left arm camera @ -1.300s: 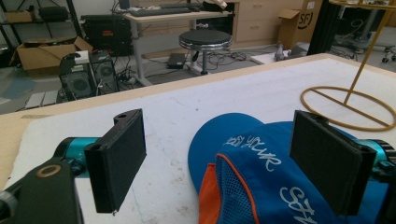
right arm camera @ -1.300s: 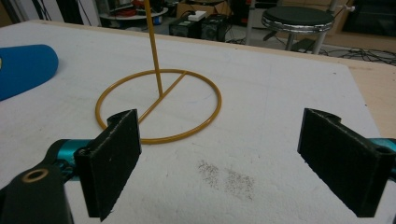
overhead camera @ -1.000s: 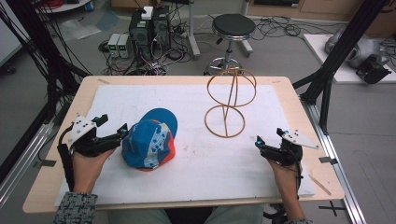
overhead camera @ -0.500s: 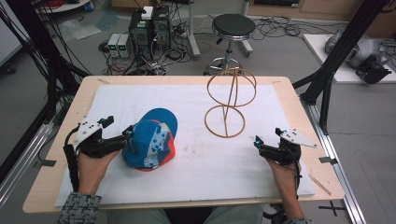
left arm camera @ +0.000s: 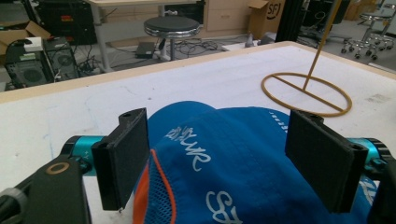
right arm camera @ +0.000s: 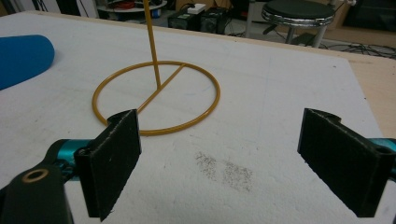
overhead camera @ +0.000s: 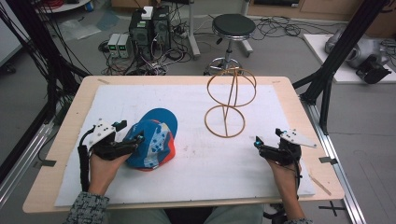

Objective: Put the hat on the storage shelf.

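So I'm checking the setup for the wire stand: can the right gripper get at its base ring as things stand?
Probably yes. The right gripper is open, and its own view shows bare white mat between its jaws and the stand's base ring. The cap lies off to the left, out of that path.

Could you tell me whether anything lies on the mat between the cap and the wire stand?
Nothing visible does. The blue cap lies at the left gripper, whose open fingers flank it. Bare white mat separates it from the yellow wire stand.
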Available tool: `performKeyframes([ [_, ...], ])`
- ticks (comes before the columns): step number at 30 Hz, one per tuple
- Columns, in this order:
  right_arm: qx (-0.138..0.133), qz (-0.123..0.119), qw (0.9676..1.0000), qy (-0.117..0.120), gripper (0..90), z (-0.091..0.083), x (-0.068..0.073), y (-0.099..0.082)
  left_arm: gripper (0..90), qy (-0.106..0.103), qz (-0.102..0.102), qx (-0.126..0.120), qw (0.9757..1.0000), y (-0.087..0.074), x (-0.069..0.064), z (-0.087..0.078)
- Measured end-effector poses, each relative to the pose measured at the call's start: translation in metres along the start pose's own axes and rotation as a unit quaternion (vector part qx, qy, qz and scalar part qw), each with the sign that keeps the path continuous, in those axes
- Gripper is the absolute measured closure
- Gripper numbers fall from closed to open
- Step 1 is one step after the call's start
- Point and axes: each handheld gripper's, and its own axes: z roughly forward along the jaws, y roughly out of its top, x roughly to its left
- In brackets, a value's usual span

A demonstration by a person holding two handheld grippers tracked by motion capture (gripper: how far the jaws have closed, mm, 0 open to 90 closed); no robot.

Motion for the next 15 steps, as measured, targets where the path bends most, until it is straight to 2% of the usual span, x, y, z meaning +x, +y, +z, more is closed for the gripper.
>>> performKeyframes([
  [3,0.001,-0.001,1.0,0.0,12.4,0.0003,-0.0001,0.0,23.0,-0.005,-0.001,0.004,1.0,-0.0019,-0.0021,0.0025],
  [10,0.001,-0.003,1.0,-0.001,12.4,0.0001,0.0002,0.0,25.5,0.0,0.005,0.014,0.9999,-0.0065,-0.0026,0.0061],
  [13,0.002,-0.004,1.0,-0.002,12.4,0.0004,-0.0001,-0.0001,29.0,-0.004,0.003,0.021,0.9998,-0.0088,-0.0022,0.0079],
  [15,0.002,-0.004,1.0,-0.003,12.4,0.0006,0.0,-0.0001,31.2,-0.003,0.009,0.028,0.9996,-0.0098,-0.0029,0.0091],
])
